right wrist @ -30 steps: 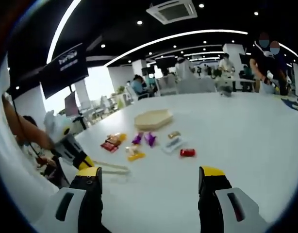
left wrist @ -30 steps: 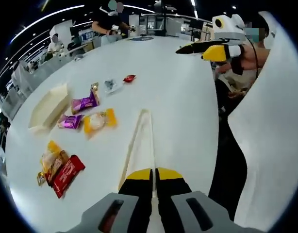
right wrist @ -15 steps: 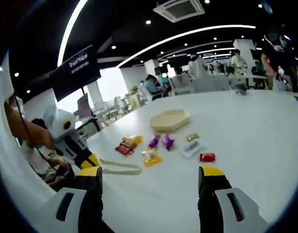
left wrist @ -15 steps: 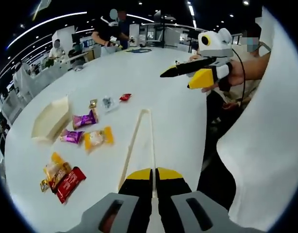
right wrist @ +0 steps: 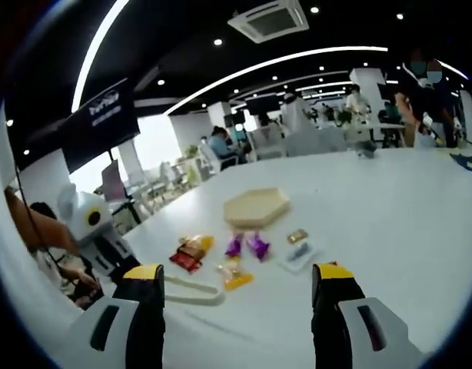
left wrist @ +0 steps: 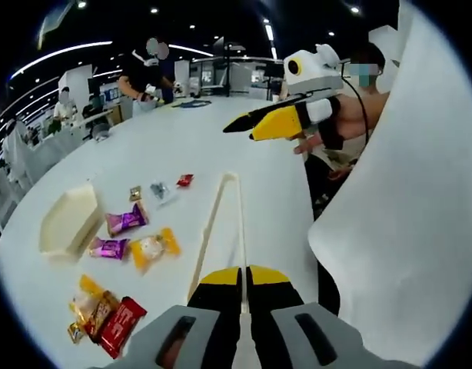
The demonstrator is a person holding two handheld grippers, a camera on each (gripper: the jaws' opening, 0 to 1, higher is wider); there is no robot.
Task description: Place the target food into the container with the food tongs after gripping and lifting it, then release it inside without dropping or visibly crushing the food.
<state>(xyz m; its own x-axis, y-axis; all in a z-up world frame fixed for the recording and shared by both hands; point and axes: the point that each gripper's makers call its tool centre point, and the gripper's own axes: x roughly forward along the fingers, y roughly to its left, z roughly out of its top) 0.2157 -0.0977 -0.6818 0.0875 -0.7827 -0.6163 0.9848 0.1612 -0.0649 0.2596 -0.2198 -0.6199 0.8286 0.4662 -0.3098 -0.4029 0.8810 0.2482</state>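
On the white table (left wrist: 182, 146), barely begun: left gripper (left wrist: 244, 277) clamped on the food tongs (left wrist: 221, 223), right gripper (right wrist: 237, 288) spread wide and empty, wrapped snacks (left wrist: 136, 238) lying loose beside the beige container (left wrist: 67, 223), none yet gripped or lifted.

Nothing can be read with any certainty. The black hanging sign panel (right wrist: 100, 123) in the right gripper view carries a short line of white lettering, too small and blurred to make out. The printing on the small bright foil snack packets (left wrist: 128, 221) on the white table is likewise illegible.
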